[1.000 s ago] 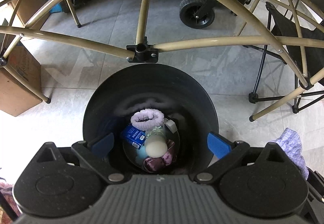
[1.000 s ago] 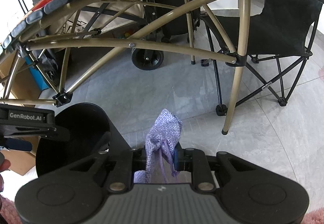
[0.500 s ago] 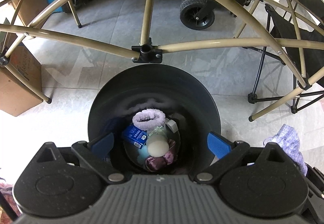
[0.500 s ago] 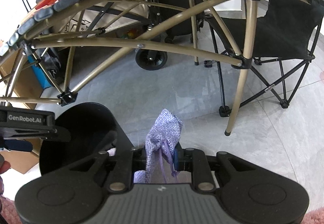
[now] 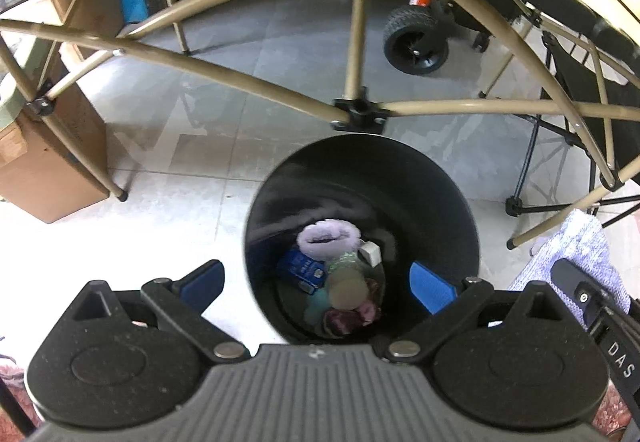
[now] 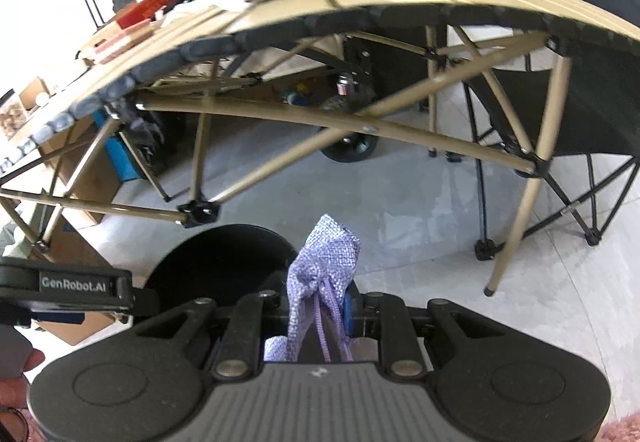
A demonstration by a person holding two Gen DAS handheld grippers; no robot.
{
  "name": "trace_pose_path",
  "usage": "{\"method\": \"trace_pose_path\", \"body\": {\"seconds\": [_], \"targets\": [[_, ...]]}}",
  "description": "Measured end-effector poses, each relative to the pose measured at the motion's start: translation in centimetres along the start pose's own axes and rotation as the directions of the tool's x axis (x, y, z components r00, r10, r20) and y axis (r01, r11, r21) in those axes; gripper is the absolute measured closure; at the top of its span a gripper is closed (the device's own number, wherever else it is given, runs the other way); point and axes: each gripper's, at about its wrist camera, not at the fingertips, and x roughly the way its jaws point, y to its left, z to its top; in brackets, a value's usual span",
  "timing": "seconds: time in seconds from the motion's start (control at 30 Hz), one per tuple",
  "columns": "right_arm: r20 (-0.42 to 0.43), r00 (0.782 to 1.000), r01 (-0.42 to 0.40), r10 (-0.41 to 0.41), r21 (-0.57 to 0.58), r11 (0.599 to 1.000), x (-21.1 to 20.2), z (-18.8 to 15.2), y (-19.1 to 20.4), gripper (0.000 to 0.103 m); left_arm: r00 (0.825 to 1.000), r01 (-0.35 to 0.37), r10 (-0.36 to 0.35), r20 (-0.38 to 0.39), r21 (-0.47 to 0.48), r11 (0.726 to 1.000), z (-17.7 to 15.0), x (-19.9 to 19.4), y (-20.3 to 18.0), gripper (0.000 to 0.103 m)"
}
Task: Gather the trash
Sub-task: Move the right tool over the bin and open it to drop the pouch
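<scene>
A black round trash bin (image 5: 448,202) stands on the tiled floor under a folding table. In it lie a lilac scrunchie (image 5: 328,238), a blue carton (image 5: 302,268), a pale ball (image 5: 348,288) and other small pieces. My left gripper (image 5: 316,282) is open and empty above the bin's near left rim. My right gripper (image 6: 316,306) is shut on a lilac woven drawstring pouch (image 6: 326,262), just right of the bin (image 6: 216,262). The pouch also shows in the left wrist view (image 5: 580,246).
Tan table legs and crossbars (image 5: 240,82) span the floor behind the bin. A cardboard box (image 5: 44,162) stands at left, a black cart wheel (image 5: 416,42) behind, a black folding chair (image 6: 580,114) at right. The tabletop (image 6: 400,2) carries a plush toy and boxes.
Both grippers have risen and tilted up. The left view has shifted left, so the bin sits further right. The right view now shows the tabletop. The pouch stays gripped.
</scene>
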Motion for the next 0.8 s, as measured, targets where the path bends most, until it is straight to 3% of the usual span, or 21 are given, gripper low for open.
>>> {"method": "trace_pose_path", "body": {"seconds": [0.37,0.8], "targets": [[-0.005,1.0,-0.021,0.02,-0.063,0.998,1.3,0.5,5.4,0.084,1.0,-0.005,0.006,0.018,-0.064,0.998,-0.8,-1.4,5.3,0.002],[-0.077,0.997,-0.019,0.011,-0.102,0.995,4.8,0.6,10.0,0.084,0.999,-0.034,0.036,0.009,-0.149,0.988,-2.1,-1.5,11.5,0.002]]}}
